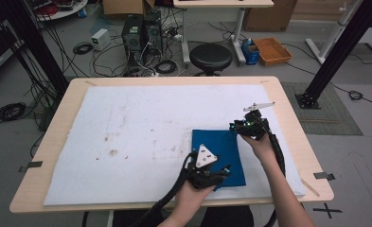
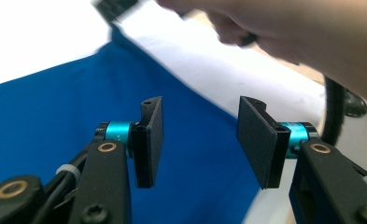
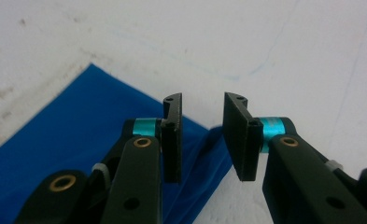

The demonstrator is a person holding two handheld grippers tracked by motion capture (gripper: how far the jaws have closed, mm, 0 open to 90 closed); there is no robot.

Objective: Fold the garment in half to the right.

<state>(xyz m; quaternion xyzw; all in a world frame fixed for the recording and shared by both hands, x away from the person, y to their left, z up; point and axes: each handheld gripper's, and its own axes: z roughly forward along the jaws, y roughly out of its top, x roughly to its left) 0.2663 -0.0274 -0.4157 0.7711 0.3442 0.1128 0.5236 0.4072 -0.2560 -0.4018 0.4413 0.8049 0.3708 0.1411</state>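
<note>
A folded blue cloth lies flat on the white mat, right of the middle. My left gripper hovers at the cloth's near edge with its jaws open and nothing between them; in the left gripper view, my left gripper hangs over the blue cloth and its right border. My right gripper is at the cloth's far right corner. In the right gripper view, my right gripper stands open a little above that corner of the cloth, its pads apart from the fabric.
The mat covers most of a wooden table; bare wood runs along its rim. The mat carries brown stains left of centre. Behind the table stand a black stool, computer towers and black frame posts.
</note>
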